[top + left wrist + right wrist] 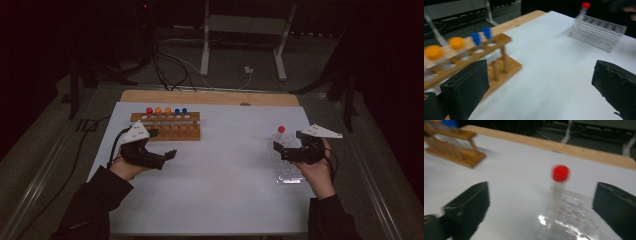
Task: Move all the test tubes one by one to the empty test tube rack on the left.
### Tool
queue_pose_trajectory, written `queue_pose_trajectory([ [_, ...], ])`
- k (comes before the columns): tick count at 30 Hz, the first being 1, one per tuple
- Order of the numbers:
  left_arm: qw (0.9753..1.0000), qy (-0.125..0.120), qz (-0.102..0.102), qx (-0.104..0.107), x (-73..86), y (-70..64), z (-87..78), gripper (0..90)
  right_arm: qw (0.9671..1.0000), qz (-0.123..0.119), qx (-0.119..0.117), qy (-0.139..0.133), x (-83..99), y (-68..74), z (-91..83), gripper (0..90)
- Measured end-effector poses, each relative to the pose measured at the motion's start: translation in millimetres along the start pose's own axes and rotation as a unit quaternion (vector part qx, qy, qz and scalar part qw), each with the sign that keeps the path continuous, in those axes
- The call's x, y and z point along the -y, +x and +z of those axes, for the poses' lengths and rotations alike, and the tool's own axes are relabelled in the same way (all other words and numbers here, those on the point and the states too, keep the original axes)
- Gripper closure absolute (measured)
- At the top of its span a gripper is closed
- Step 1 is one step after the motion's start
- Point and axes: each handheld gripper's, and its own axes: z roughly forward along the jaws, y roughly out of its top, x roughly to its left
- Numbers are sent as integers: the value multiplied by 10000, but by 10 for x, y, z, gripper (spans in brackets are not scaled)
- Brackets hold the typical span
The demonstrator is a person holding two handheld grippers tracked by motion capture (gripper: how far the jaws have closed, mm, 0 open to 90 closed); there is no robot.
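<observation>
Right gripper view puts the red-capped clear tube (559, 182), upright in the clear plastic rack (571, 220), between the wide-open right gripper (541, 207). Beside the open, empty left gripper (162, 145), the wooden rack (167, 125) on the white worktop (225, 170) holds five tubes: one red, two orange, two blue.

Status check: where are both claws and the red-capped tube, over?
Left claw open, empty, beside wooden tube rack. Right claw open, empty, above clear plastic rack. Red-capped clear tube upright in that rack, ungripped. Path clear.
</observation>
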Motion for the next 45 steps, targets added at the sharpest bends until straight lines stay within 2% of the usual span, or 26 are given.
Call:
queue_pose_trajectory([
  [3, 9998, -23, 101, 175, 30, -122, 19, 20, 9996, 48, 185, 216, 20, -91, 103, 80],
  [5, 9995, -6, 151, 269, 46, -164, 32, 20, 9990, 94, 263, 347, 23, -138, 165, 189],
  [7, 9993, -24, 130, 342, 56, -181, 37, 20, 9980, 67, 356, 512, 16, -160, 227, 250],
  [11, 9989, -23, 104, 464, 70, -188, 35, 20, 9971, 11, 337, 689, 1, -173, 327, 422],
  [14, 9989, 37, 155, 438, 85, -193, 44, 20, 9964, 17, 293, 793, -1, -185, 397, 507],
  [16, 9987, 35, 117, 487, 91, -183, 44, 20, 9960, -9, 289, 844, -4, -181, 433, 561],
  [20, 9990, 8, 83, 449, 90, -170, 38, 20, 9951, -83, 271, 944, -11, -161, 491, 684],
  [22, 9989, 8, 83, 462, 91, -165, 36, 20, 9946, -111, 375, 963, -13, -156, 510, 744],
  [25, 9989, 29, 73, 466, 95, -160, 38, 20, 9947, -98, 404, 940, -23, -161, 499, 752],
  [29, 9990, 32, 75, 439, 89, -151, 34, 20, 9957, -223, 416, 795, -89, -133, 417, 753],
  [37, 9987, 22, 78, 510, 37, -171, 21, 20, 9978, -463, 386, 276, -335, -17, 110, 753],
  [40, 9985, 9, 86, 535, 24, -183, 25, 20, 9981, -541, 260, 159, -393, 90, 37, 753],
  [45, 9977, 20, 82, 674, -13, -198, 34, 20, 9972, -725, -150, 119, -367, 373, 44, 754],
])
